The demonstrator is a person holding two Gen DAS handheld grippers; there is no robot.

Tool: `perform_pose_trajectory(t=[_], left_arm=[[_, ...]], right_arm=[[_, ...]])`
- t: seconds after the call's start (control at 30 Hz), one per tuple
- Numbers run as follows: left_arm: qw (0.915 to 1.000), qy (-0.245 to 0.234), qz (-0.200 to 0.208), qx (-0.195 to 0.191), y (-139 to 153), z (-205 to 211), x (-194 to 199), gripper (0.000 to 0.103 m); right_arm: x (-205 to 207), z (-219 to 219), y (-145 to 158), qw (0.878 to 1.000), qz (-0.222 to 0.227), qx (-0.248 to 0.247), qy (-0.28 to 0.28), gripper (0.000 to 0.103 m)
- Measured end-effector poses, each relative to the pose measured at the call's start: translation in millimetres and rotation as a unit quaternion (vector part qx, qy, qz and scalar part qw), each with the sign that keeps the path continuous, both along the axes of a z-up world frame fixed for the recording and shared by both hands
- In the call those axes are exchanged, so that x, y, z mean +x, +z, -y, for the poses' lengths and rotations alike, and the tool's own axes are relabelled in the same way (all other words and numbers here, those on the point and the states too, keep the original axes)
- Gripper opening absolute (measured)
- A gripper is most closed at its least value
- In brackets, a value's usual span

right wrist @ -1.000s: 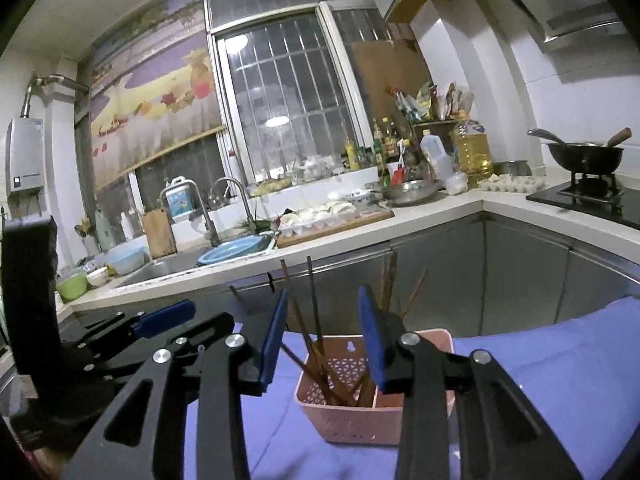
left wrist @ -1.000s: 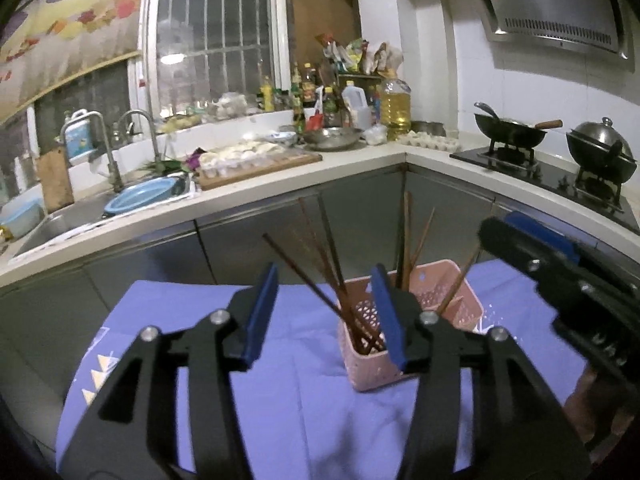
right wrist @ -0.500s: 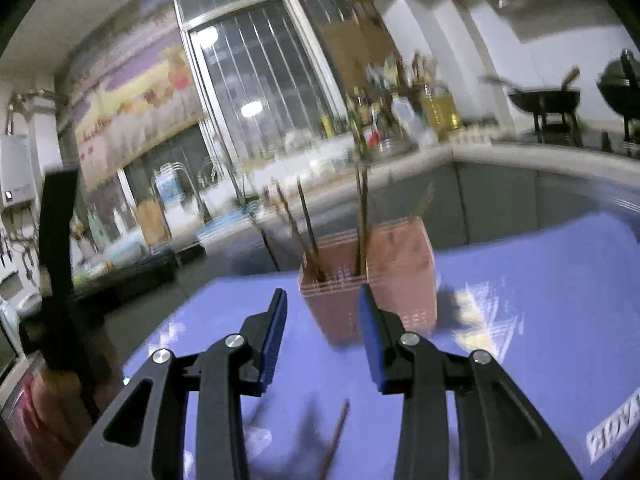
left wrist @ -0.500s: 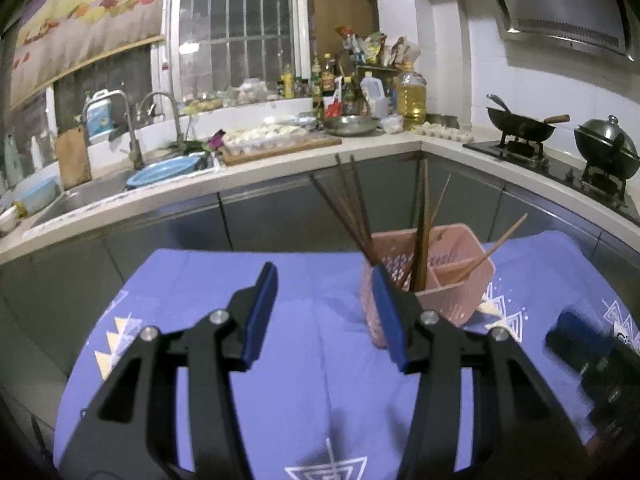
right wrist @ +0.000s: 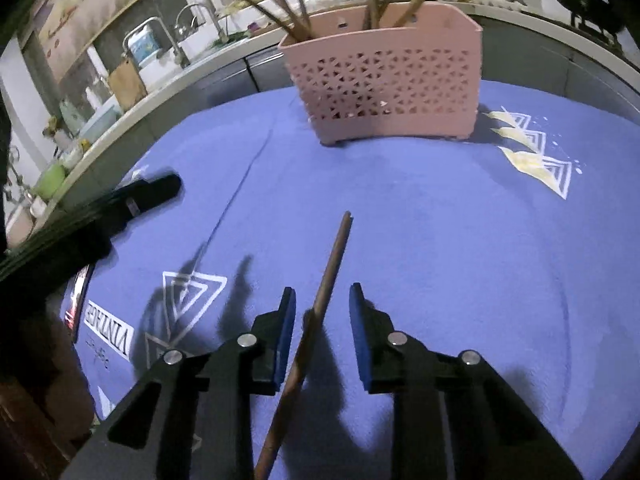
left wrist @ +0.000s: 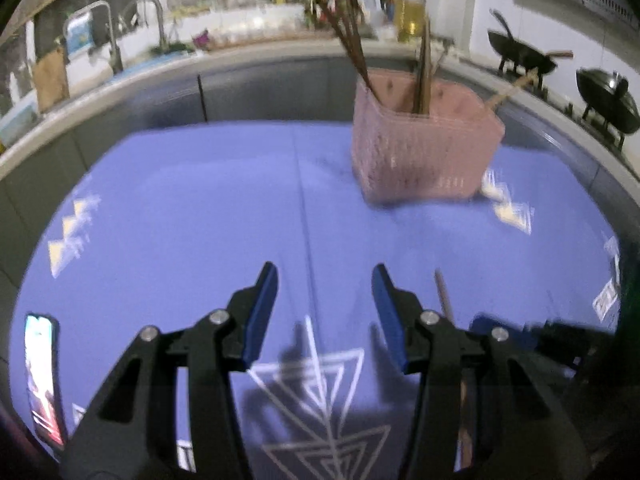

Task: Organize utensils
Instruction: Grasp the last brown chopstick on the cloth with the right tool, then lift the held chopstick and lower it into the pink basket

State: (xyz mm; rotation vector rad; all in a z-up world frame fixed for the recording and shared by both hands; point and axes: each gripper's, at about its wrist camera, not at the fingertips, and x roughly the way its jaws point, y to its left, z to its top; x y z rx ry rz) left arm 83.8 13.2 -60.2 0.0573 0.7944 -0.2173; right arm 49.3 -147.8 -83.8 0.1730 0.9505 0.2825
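Chopstick: flat on bench cloth, near edge, long axis toward the basket at the far edge. My right tongs straddle it, closing, not gripping. My left tongs: half open, empty.

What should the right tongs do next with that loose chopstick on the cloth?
Probably close the last bit and pinch it. The right tongs have just been closing, the chopstick lies on the purple cloth between the jaws, and neither pad appears to touch it yet. Once gripped, it can go to the pink basket holding the others.
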Motion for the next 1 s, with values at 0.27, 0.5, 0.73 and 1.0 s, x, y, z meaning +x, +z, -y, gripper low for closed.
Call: perform_pose_trajectory(t=[0.27, 0.5, 0.73, 1.0], left_arm=[[0.9993, -0.004, -0.037, -0.002, -33, -3, -4, 0.047], [0.9989, -0.016, -0.042, -0.017, -32, -3, -1, 0.047], [0.9965, -0.030, -0.050, -0.060, -16, -6, 13, 0.047], [0.9958, -0.045, -0.012, -0.079, 21, 3, 21, 0.047]], right_arm=[[10, -15, -7, 0.999, 0.007, -0.040, 0.003, 0.020], [20, -11, -10, 0.999, 0.014, -0.038, 0.006, 0.006], [17, 2, 19, 0.997, 0.069, 0.037, 0.006, 0.005], [46, 23, 106, 0.977, 0.200, 0.065, -0.028, 0.005]])
